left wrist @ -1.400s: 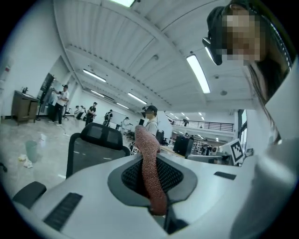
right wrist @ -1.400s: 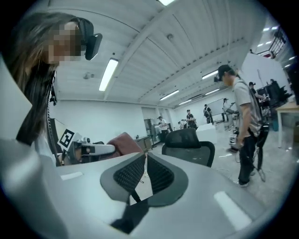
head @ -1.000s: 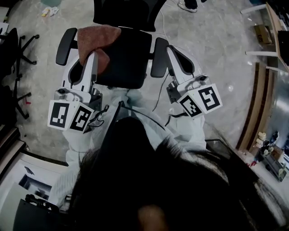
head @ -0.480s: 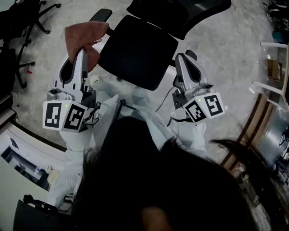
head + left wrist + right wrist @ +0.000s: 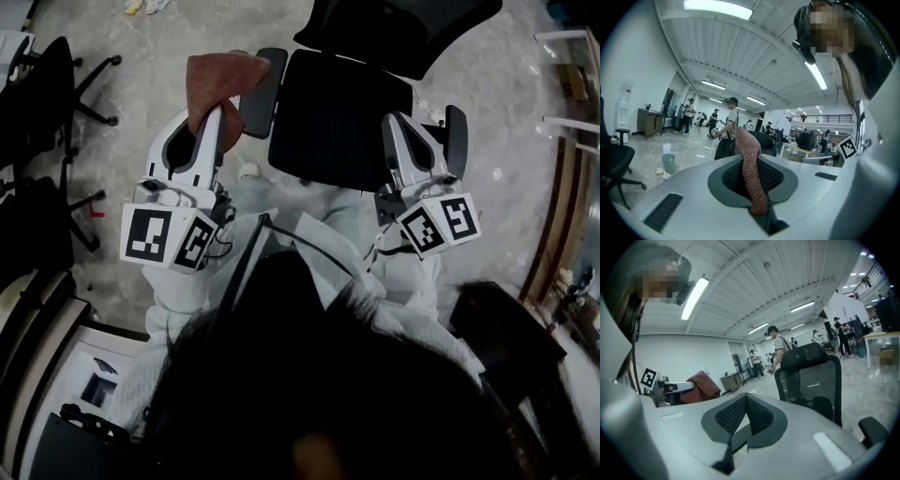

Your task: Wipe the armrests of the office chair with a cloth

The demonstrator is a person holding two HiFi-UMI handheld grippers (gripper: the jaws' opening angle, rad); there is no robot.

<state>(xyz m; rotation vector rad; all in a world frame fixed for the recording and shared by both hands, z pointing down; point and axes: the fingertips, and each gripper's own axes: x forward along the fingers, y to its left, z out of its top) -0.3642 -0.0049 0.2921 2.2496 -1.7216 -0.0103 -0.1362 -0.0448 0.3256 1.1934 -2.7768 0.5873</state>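
Observation:
My left gripper (image 5: pixel 214 112) is shut on a reddish-brown cloth (image 5: pixel 221 77), which bunches above its tips just left of the office chair's left armrest (image 5: pixel 265 86). In the left gripper view the cloth (image 5: pixel 751 171) runs as a strip up out of the closed jaws. My right gripper (image 5: pixel 393 124) is shut with nothing in it, over the right edge of the black seat (image 5: pixel 339 122), beside the right armrest (image 5: pixel 457 139). The right gripper view shows the chair's mesh back (image 5: pixel 811 376), one armrest (image 5: pixel 874 430) and the held cloth (image 5: pixel 702 386) off to the left.
Other black office chairs (image 5: pixel 42 103) stand at the left. A small white object (image 5: pixel 248 172) lies on the floor by the chair. Wooden furniture (image 5: pixel 561 202) lines the right edge. People (image 5: pixel 726 126) stand far across the hall.
Both grippers swept across the floor as the view swung round the chair. The cloth stayed in the left gripper and now hangs beside the left armrest; the right gripper sits nearer the right armrest.

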